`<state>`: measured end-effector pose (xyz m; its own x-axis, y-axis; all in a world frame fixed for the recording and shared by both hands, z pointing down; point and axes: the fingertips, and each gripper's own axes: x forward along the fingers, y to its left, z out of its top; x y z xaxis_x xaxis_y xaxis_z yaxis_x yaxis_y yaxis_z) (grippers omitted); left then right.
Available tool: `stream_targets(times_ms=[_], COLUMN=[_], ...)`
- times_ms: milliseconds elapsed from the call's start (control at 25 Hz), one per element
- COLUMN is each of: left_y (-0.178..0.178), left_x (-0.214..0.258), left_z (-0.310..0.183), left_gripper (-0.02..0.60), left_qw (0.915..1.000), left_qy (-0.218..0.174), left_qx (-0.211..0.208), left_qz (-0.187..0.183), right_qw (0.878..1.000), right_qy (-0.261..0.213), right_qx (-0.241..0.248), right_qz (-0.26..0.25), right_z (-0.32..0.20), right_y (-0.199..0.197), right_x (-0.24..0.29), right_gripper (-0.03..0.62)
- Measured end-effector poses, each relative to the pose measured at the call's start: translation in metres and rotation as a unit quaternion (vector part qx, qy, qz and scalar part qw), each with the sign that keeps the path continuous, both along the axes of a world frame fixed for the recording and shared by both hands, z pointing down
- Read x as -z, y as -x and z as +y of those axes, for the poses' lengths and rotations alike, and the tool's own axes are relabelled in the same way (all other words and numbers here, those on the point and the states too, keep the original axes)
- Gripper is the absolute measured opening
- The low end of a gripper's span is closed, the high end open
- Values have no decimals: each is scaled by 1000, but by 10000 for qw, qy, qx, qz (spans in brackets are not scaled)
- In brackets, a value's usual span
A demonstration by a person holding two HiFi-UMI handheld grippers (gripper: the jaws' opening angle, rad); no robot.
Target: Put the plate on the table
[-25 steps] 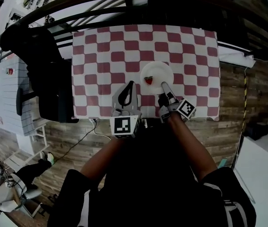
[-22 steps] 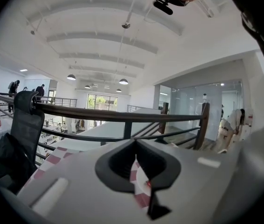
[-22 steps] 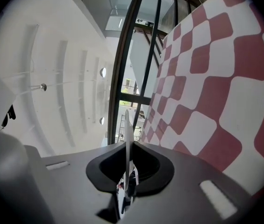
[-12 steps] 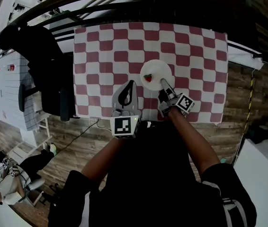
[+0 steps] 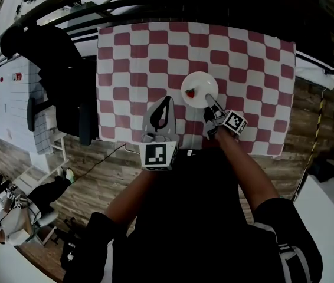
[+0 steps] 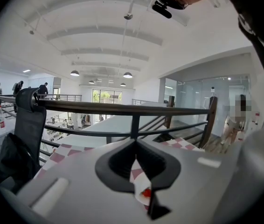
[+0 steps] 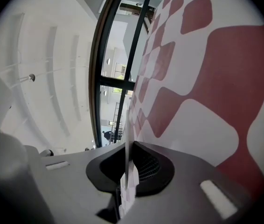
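1. My right gripper (image 5: 209,101) pinches the plate (image 5: 201,85) by a thin bit of its near rim, with the jaws almost together on it. With the hold so far out on one edge, the far side could sag. The rim could also slide out of the pads if my wrist tilts.
2. The red fruit (image 5: 189,93) lies loose on the plate, left of its middle. Any tilt or a hard landing could roll it off onto the checked tablecloth (image 5: 131,58).
3. I cannot tell whether the plate's base touches the cloth yet. Letting go too early would drop it. Pressing on past contact could drag and ruck the cloth.
4. My left gripper (image 5: 165,102) hangs just to the left of the plate, jaws closed on nothing. A sideways drift there could knock the rim.
5. The plate is small, round, plain white and shallow. It looks hard and smooth, so I judge it slippery in the pads. It is over the near half of the table, right of the middle and away from the edges.
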<state>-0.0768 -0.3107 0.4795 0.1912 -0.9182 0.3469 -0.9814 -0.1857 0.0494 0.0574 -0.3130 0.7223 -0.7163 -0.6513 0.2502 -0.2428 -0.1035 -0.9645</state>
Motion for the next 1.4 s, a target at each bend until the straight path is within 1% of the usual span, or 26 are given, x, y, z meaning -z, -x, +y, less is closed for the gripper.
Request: stream_targets(times_ms=[80,200,360,440,640,800,960,1040,1120,1200,1280,1400], left_y=[1,-1,3,5,9,2,2,2,2,-1,-4,-8], left_x=[0,-4,-12,-13,-17,-11,-10,-8,-10,-5,-1,1], left_z=[1,3,9,10,13,13,22,27,32,36,40,48], left_gripper=[9,9,9,9,9,9,9,9,10,9,10,9], left_qw=[10000,9999,9998,9999,9998,9996,9997,9997,9997,9996,9994,9991], left_qy=[15,46,190,144,170,153,133,124,95,-1,-58,-94], left_qx=[-32,-100,-27,-11,5,-150,-178,-173,-219,-279,-327,-401], left_qz=[-42,-1,-24,-79,-36,168,107,112,6,-59,-62,-121], right_qw=[9999,9991,9996,9995,9978,9967,9948,9934,9915,9892,9872,9859], right_qy=[62,291,189,228,570,764,938,976,941,900,900,954], right_qx=[71,83,104,96,118,100,40,-5,34,148,211,180], right_qz=[92,281,156,190,328,245,390,602,902,1150,1297,1366], right_z=[1,3,1,0,-1,0,5,7,7,8,10,15], right_y=[0,-3,1,1,2,1,-4,-8,-8,-6,-7,-14], right_x=[-6,-17,-19,-21,-28,-31,-31,-32,-31,-30,-29,-26], right_gripper=[17,17,17,17,17,20,31,59,134,175,187,196])
